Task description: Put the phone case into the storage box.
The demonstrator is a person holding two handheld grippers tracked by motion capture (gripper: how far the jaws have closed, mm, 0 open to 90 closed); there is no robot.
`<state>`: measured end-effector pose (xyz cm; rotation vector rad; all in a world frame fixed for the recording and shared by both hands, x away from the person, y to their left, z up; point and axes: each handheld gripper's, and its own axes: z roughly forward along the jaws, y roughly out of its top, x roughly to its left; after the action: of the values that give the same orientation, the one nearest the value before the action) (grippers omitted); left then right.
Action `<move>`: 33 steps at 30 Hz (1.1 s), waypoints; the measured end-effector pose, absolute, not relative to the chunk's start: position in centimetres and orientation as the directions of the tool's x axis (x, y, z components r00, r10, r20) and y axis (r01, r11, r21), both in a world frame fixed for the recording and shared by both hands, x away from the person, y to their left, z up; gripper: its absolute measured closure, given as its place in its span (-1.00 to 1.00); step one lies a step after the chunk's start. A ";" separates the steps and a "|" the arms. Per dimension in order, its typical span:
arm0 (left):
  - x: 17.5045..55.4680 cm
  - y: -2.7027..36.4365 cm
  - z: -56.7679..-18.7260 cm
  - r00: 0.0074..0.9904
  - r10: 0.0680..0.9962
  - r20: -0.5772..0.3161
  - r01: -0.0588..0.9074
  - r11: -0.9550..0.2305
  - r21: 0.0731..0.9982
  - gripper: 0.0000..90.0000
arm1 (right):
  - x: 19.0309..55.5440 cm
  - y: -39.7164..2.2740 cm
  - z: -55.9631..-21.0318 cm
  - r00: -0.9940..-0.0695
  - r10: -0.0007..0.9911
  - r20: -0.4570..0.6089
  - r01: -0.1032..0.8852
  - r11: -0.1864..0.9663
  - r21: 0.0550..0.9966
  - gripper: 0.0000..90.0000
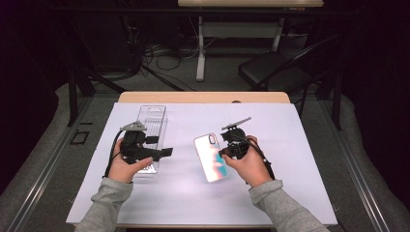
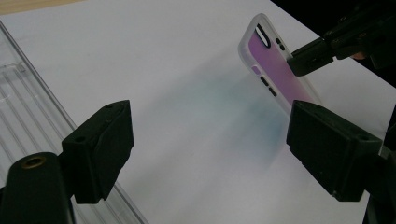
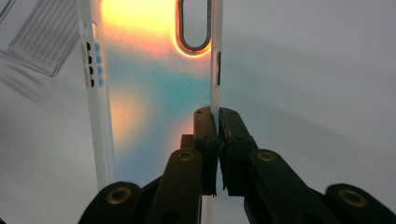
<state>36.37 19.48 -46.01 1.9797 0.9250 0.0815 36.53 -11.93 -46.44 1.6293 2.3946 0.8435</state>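
- A lab or recording studio rather than a home: black curtains (image 1: 29,72) close in the dark room on both sides.
- The surface (image 1: 300,145) is a wooden top covered with a plain white sheet, lit brightly from above.
- Loose cables (image 1: 159,53) lie tangled on the grey carpet (image 1: 222,79) behind it.
- A second desk with a white metal leg (image 1: 200,48) stands farther back, and a black folding chair (image 1: 275,67) sits beside it.
- Metal rails (image 1: 48,159) run along the floor at each side of the work area.
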 end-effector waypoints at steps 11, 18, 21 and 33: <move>36.2 19.1 -46.1 0.721 0.623 -0.303 0.570 -0.284 0.771 -0.66 | 36.1 -11.3 -45.9 -0.439 0.877 0.196 0.779 0.263 0.570 0.93; 36.1 18.9 -46.1 0.723 0.618 -0.308 0.566 -0.275 0.777 -0.65 | 35.7 -10.5 -45.9 -0.462 0.871 0.167 0.749 0.282 0.600 0.93; 36.1 18.9 -46.2 0.724 0.617 -0.309 0.567 -0.276 0.776 -0.65 | 35.6 -10.2 -45.9 -0.467 0.870 0.157 0.740 0.288 0.608 0.93; 35.8 18.1 -46.4 0.731 0.602 -0.321 0.569 -0.279 0.774 -0.65 | 35.2 -9.4 -46.6 -0.471 0.869 0.153 0.718 0.277 0.639 0.93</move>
<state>35.84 18.06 -46.43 1.9536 0.8947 0.0417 35.16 -9.45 -46.62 1.4708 2.3192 0.9731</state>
